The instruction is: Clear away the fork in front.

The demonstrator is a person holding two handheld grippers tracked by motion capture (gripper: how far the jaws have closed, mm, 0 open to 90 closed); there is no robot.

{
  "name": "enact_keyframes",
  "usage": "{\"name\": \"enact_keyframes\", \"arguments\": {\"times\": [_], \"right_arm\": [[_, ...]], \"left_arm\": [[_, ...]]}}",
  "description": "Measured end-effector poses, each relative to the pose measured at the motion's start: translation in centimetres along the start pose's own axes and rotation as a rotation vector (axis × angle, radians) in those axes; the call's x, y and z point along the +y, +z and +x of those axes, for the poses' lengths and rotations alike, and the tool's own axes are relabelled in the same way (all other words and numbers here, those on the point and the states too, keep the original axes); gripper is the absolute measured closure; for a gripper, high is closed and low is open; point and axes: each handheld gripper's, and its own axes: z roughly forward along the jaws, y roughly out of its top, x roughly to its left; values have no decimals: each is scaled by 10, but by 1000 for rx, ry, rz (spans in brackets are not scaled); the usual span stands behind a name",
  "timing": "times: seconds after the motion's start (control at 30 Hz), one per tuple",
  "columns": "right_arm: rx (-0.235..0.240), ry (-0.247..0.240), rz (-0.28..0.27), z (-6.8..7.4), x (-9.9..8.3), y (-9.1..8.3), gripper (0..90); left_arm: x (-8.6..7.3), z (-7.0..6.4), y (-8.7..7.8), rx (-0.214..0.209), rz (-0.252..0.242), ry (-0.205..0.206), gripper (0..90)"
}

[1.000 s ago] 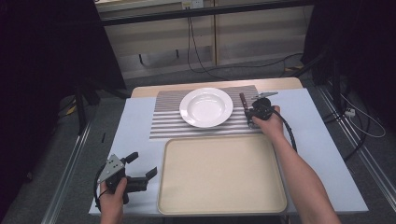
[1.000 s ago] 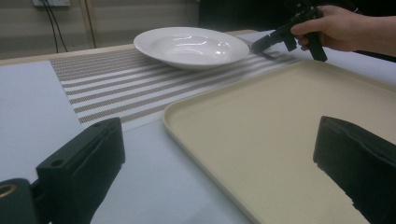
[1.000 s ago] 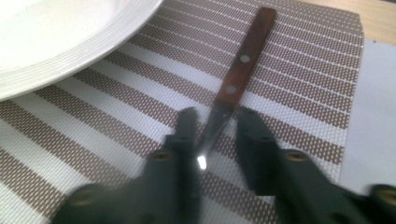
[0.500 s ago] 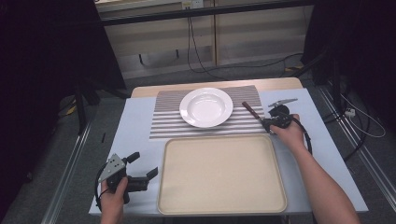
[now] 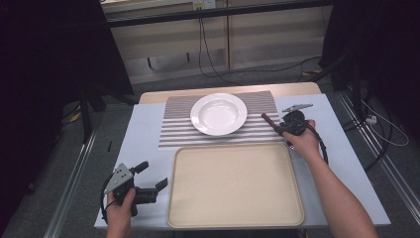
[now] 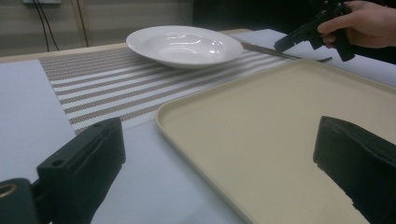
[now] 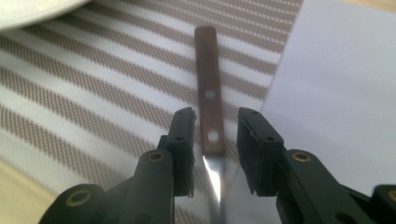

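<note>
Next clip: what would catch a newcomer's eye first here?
The big empty beige tray at the table's near edge, and behind it the white plate on the striped placemat. At the mat's right edge, the right gripper straddles a brown-handled knife, jaws apart either side of the handle.

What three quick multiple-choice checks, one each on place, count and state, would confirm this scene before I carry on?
1. Where does the white plate sit?
A. on the striped placemat
B. in the beige tray
C. on the bare table

2. How many plates are on the table?
A. one
B. two
C. three

3. How do the right tongs stand?
A. clamped on the plate rim
B. open, astride the brown-handled knife
C. shut, off the table

Key: 1 A, the plate rests on the stripes beyond the tray. 2 A, a single plate shows in the high view. 3 B, gaps show between the handle and both jaws in the right gripper view.
</note>
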Motion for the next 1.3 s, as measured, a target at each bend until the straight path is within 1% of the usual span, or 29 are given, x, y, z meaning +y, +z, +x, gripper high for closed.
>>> {"name": "enact_keyframes", "arguments": {"times": [0.03,0.07,0.1,0.13,0.17,0.23,0.27,0.3,0.43,0.5,0.57,0.63,0.8,0.83,0.93,1.03,1.07,1.13,1.2,1.27,1.3], "right_arm": [[9,5,-6,0,2,3,676],[7,2,-4,1,4,6,677],[0,-10,6,3,6,8,706],[0,-27,23,4,7,10,722],[-12,-41,46,5,7,13,728],[4,-33,40,4,7,13,772],[13,-24,36,3,6,13,772],[17,-15,36,2,5,12,776],[3,-28,75,1,2,3,778],[1,-12,78,-2,-4,-3,778],[0,16,75,-6,-11,-10,778],[-15,30,74,-9,-18,-17,778],[-18,20,84,-12,-28,-28,777],[-20,20,86,-12,-29,-30,775],[-31,13,84,-10,-31,-29,767],[-42,21,94,-9,-30,-28,765],[-41,10,105,-9,-29,-28,766],[-37,40,115,-10,-27,-27,765],[-47,46,132,-9,-26,-27,766],[-81,12,159,-4,-21,-24,769],[-90,5,183,-2,-19,-24,770]], "left_arm": [[0,0,0,-1,-1,-1,24],[0,0,0,-2,0,-2,24],[0,0,-1,-2,0,1,24],[-1,0,-1,-2,1,-3,24],[-1,1,-1,-3,0,-4,24],[-1,1,-2,0,2,-4,24],[-1,1,-3,0,3,-2,24],[-1,0,-3,1,3,-3,24],[0,-2,-4,3,-5,1,24],[0,-2,-4,1,-5,0,24],[0,-2,-4,0,-4,3,24],[1,-3,-4,1,-6,3,24],[3,-6,-3,-6,-13,6,24],[3,-6,-2,-7,-13,11,24],[3,-7,-2,-7,-14,8,24],[3,-7,-4,-3,-16,12,24],[3,-7,-5,-2,-17,10,24],[3,-6,-5,2,-18,10,24],[3,-6,-5,4,-18,9,24],[2,-6,-5,0,-11,20,24],[2,-6,-5,0,-9,22,24]]}}
